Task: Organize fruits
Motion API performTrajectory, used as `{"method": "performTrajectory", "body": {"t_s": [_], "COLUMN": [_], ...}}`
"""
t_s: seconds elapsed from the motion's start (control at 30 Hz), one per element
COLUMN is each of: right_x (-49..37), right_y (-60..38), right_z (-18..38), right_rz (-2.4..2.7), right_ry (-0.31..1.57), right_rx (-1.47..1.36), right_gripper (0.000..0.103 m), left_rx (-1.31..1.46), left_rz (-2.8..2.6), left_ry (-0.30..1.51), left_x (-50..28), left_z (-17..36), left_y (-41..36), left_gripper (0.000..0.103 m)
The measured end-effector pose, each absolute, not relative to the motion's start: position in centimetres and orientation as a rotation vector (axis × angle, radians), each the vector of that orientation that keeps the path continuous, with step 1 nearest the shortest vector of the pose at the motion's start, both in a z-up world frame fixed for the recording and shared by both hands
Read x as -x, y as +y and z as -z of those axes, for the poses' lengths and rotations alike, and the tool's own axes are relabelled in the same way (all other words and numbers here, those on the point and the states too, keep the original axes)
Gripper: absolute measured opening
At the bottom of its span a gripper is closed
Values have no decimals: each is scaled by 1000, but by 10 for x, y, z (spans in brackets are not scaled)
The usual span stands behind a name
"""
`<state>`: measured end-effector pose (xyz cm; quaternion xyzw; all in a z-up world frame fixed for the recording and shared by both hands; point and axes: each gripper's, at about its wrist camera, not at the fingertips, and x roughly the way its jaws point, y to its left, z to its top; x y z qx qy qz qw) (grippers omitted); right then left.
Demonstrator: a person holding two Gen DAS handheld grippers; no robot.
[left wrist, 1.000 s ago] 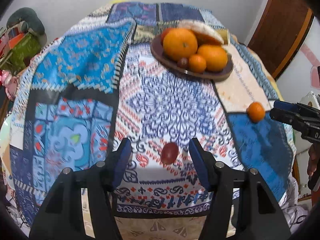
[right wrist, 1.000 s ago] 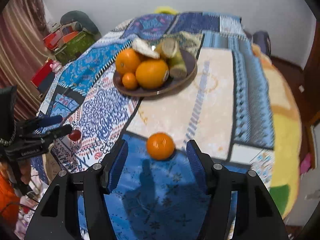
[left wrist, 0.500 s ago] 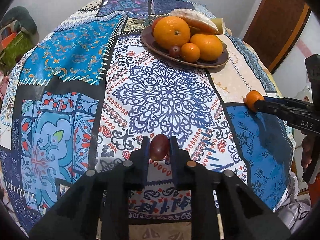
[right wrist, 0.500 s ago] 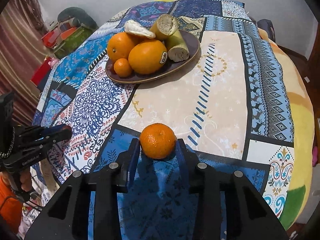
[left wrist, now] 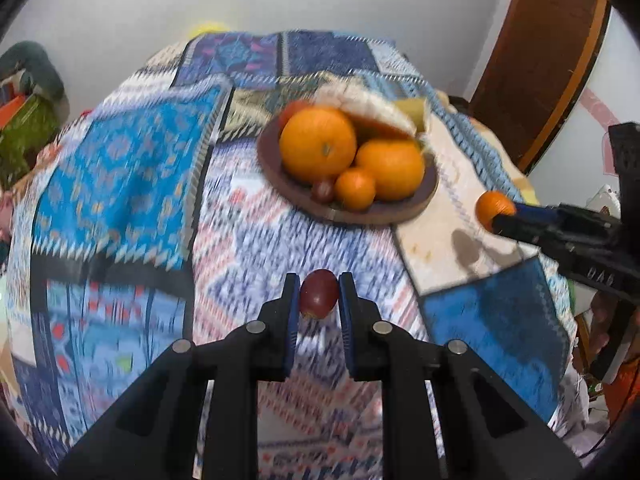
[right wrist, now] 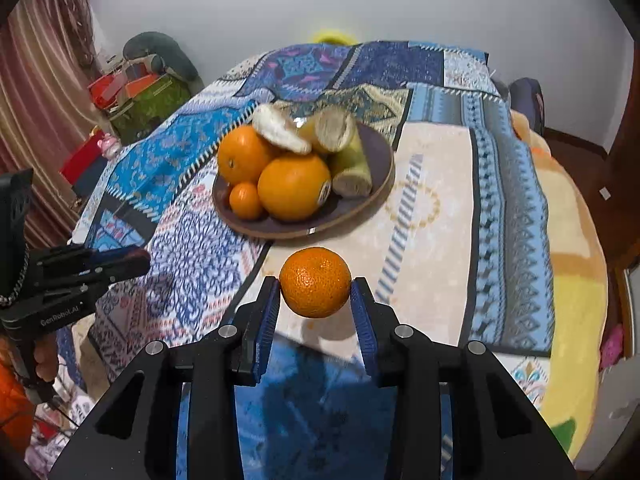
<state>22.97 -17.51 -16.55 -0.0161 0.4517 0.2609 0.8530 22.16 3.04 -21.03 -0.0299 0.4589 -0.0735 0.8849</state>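
My left gripper (left wrist: pixel 319 294) is shut on a small dark red fruit (left wrist: pixel 319 293) and holds it above the patterned cloth. My right gripper (right wrist: pixel 315 294) is shut on a small orange (right wrist: pixel 315 281) and holds it lifted off the cloth, short of the plate. The brown plate (right wrist: pixel 376 160) holds two big oranges (right wrist: pixel 294 192), a small orange (right wrist: pixel 245 200) and banana pieces (right wrist: pixel 352 160). In the left wrist view the plate (left wrist: pixel 428 196) is ahead, and the right gripper (left wrist: pixel 500 220) with its orange (left wrist: pixel 490 206) is at the right.
The patchwork cloth (right wrist: pixel 500 184) covers a rounded surface that drops off at every side. Boxes and bags (right wrist: pixel 144 96) stand at the far left by a curtain (right wrist: pixel 36 100). A wooden door (left wrist: pixel 540 60) is at the right. The left gripper (right wrist: pixel 120 260) shows at the left edge.
Both grippers closed on their fruits, then lifted them off the cloth and moved toward the plate.
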Motion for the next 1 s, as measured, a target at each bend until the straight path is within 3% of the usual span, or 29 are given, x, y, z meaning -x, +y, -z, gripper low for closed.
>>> {"method": "performTrajectory", "body": {"t_s": [0.53, 1.0], "right_x": [-283, -279], "right_y": [-159, -164], "right_z": [171, 175], "right_rz": [-523, -542], "right_ry": [903, 910], "right_rx": [51, 85], "right_gripper": [32, 32], "left_rx": [49, 57], "left_rz": [205, 193], "left_ry": [906, 908], "left_x": [-305, -319], "left_z": [210, 223], "left_y": [1, 2], "left_gripper": [19, 19]}}
